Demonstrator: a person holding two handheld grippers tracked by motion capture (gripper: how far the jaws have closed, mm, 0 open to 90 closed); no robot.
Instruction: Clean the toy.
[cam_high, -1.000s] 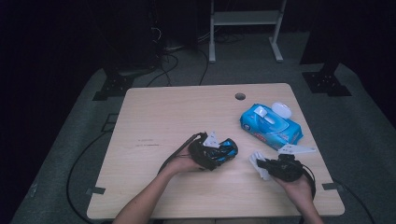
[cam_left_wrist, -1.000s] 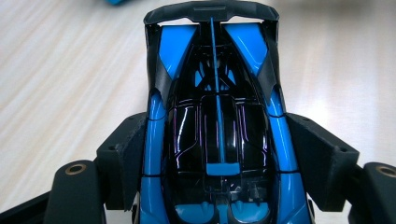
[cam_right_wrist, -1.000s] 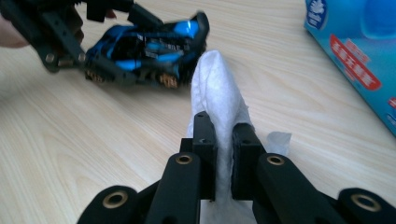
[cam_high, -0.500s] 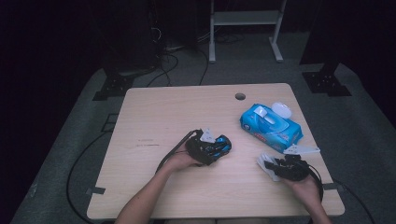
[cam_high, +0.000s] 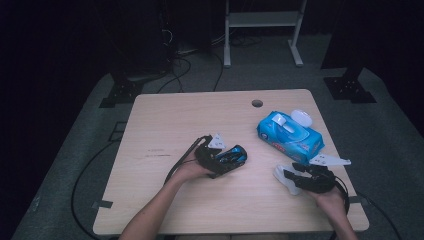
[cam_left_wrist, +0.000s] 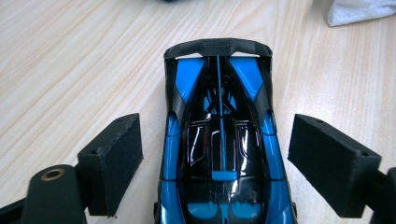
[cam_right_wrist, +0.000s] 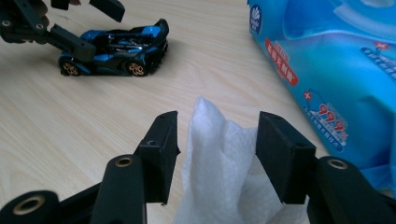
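Left gripper (cam_high: 235, 161) sits lower centre of the high view with jaws spread, just been opening; the glossy blue-and-black toy race car (cam_left_wrist: 219, 140) lies between the pads untouched, long axis in line with the jaws, spoiler end pointing away. Right gripper (cam_right_wrist: 217, 154), lower right in the high view, has also just been opening, and the crumpled white wet wipe (cam_right_wrist: 224, 172) stands loose between its pads. From the right gripper view the car lies upper left, so I'd judge the wipe needs re-pinching before reaching across to it; blue soft wipe pack (cam_high: 290, 134) lies well apart, right of centre.
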